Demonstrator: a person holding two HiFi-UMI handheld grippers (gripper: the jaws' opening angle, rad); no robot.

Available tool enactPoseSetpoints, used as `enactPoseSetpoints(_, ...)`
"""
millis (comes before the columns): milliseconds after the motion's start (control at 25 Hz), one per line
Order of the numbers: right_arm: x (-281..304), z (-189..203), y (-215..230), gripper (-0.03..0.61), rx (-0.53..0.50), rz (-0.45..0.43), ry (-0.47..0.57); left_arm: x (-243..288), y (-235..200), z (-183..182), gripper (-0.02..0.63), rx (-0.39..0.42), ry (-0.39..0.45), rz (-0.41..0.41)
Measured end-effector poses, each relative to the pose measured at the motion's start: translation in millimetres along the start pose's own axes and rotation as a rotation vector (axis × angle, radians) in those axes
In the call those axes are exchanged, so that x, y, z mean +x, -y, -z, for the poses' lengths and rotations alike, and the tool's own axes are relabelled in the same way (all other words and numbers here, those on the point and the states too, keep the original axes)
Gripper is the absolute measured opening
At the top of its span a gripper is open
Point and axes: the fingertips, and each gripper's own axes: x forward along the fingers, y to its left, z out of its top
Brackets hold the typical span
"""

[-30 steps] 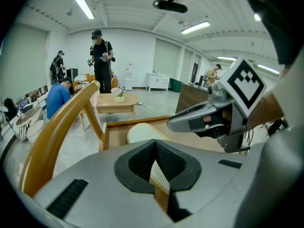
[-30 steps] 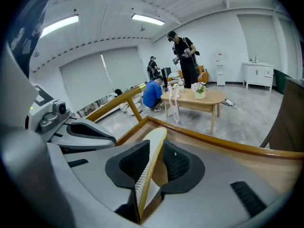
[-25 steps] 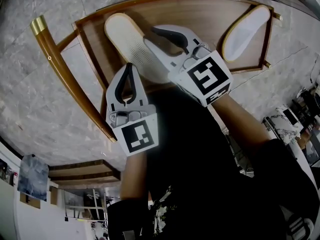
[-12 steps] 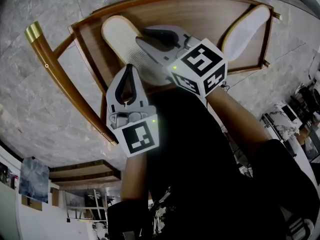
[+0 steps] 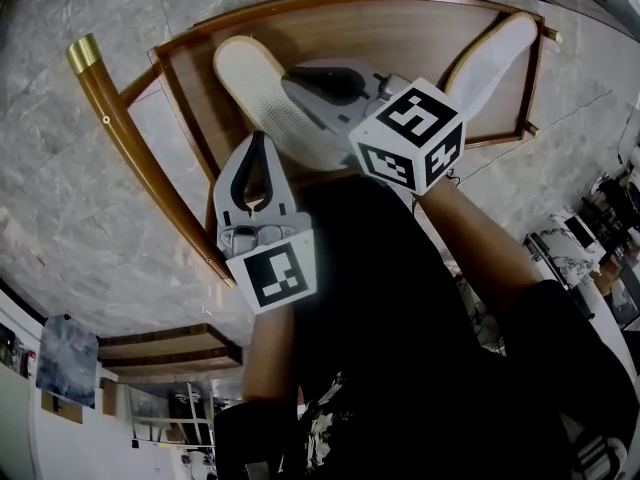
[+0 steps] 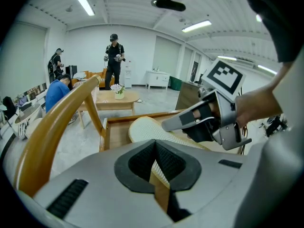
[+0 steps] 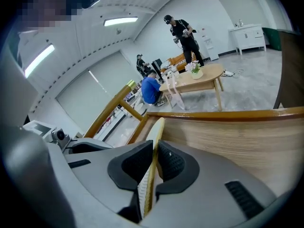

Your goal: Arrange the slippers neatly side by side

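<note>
Right gripper (image 5: pixel 305 76) rolled since earlier frame; jaws clamped on edge of slipper (image 5: pixel 250 80), sole-up, 11 o'clock on rack (image 5: pixel 400 23). Left gripper (image 5: pixel 258 146) closed, empty. Second slipper (image 5: pixel 492 56) at 1 o'clock: roll best finished, sole laid down beside it.

**What stays out of sight**

In the head view, the right gripper (image 5: pixel 300 76) covers the heel end of the pale cream slipper with a ribbed white sole (image 5: pixel 255 88). It also cuts across the lower end of the second pale slipper (image 5: pixel 495 53). Together with the person's forearm (image 5: pixel 480 238), it hides part of the near rim of the brown wooden rack (image 5: pixel 400 28). In the right gripper view the gripped slipper shows only edge-on, mostly behind the gripper's grey body. The distant standing person in black (image 7: pixel 183 32) is too small to tell what the hands carry.
</note>
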Motion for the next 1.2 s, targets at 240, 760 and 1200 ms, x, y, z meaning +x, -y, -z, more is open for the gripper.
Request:
enactPoseSetpoints(240, -13, -6, -7, 0.02, -0.011, -0.003, 0.023, -6, 6, -8, 0.002, 0.006, 0.034, 0.004)
enactPoseSetpoints(760, -41, -22, -33, 0.015, -0.031, -0.019, 0.079, -30, 5, -30, 0.002, 0.004, 0.08, -0.038)
enactPoseSetpoints(1200, -71, -52, -54, 0.014, -0.121, -0.066, 0.101, -39, 28, -64, 0.002, -0.051, 0.156, -0.058)
